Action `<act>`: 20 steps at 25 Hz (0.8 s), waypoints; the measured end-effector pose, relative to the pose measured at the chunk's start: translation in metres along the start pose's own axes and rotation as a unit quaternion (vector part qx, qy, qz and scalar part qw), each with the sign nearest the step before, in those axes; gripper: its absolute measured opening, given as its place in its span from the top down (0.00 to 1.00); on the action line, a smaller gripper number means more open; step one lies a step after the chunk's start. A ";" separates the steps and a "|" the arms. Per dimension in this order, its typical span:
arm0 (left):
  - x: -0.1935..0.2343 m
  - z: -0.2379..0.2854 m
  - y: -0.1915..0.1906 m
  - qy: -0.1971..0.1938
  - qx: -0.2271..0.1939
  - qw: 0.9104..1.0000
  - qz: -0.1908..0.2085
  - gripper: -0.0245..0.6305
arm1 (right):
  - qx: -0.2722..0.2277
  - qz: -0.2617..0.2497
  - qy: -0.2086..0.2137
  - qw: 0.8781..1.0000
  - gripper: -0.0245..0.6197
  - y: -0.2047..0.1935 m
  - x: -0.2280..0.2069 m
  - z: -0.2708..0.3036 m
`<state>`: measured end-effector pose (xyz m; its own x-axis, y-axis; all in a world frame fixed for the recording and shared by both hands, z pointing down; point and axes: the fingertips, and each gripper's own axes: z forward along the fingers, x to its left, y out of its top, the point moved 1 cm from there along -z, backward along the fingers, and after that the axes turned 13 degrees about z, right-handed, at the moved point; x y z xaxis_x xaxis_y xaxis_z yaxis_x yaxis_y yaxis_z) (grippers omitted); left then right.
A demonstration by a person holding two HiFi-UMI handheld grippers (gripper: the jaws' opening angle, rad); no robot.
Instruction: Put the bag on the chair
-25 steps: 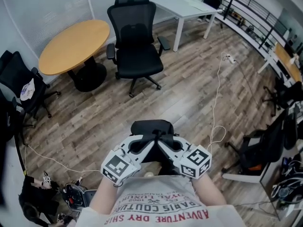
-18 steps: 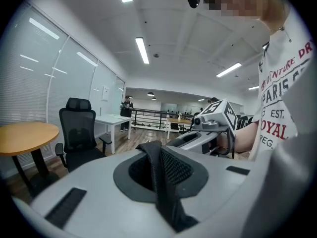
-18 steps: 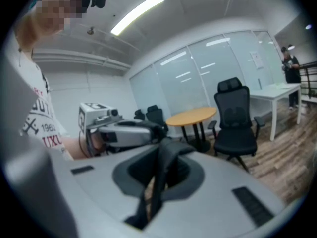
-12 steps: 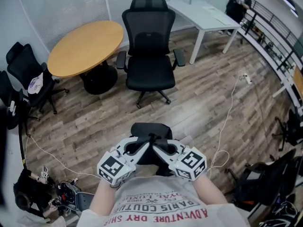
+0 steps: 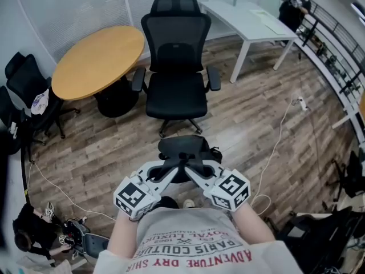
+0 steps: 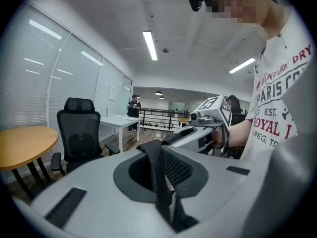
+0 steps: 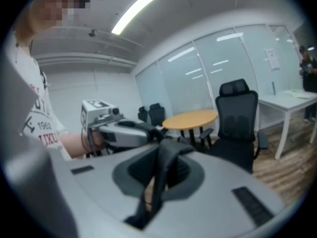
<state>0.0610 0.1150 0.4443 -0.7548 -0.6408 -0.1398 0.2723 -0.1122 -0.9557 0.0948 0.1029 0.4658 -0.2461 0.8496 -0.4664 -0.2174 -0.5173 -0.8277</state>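
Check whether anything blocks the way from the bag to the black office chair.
Nothing visible does. The bag hangs from the left gripper and right gripper; only bare floor lies between it and the chair, whose seat is empty.

A round wooden table (image 5: 97, 53) stood at the back left on a wood-plank floor (image 5: 256, 113), with a long white desk (image 5: 251, 21) at the back right, the two well apart. Behind the table ran a glass wall with blinds (image 5: 74, 4). At the left edge stood a spare black seat (image 5: 25, 84) with a white item (image 5: 39, 103) lying on it. A white cable (image 5: 278, 147) trailed over the floor from a power strip (image 5: 301, 103). A heap of dark gear (image 5: 74, 236) lay at the lower left. A person (image 5: 295, 7) stood far off by a black railing (image 5: 331, 50), and strip lights (image 6: 149, 44) lined the ceiling
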 end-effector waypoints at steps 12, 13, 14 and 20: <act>0.100 0.079 -0.001 -0.034 -0.018 0.999 -0.018 0.88 | -0.015 0.022 -0.048 0.998 0.90 0.067 -0.103 0.044; 0.113 0.083 -0.003 -0.042 -0.019 0.999 -0.020 0.88 | -0.016 0.025 -0.052 0.998 0.90 0.073 -0.111 0.053; 0.126 0.087 -0.005 -0.052 -0.020 0.998 -0.021 0.88 | -0.016 0.028 -0.057 0.998 0.90 0.079 -0.119 0.063; 0.199 0.106 -0.012 -0.128 -0.007 0.991 0.023 0.88 | -0.019 0.049 -0.070 0.996 0.90 0.117 -0.162 0.114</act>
<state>-0.0288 -0.0916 0.4559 -0.5655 -0.8169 -0.1138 0.2927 -0.0698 -0.9536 0.0019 -0.1068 0.4799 -0.3940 0.7709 -0.5005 -0.1496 -0.5910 -0.7927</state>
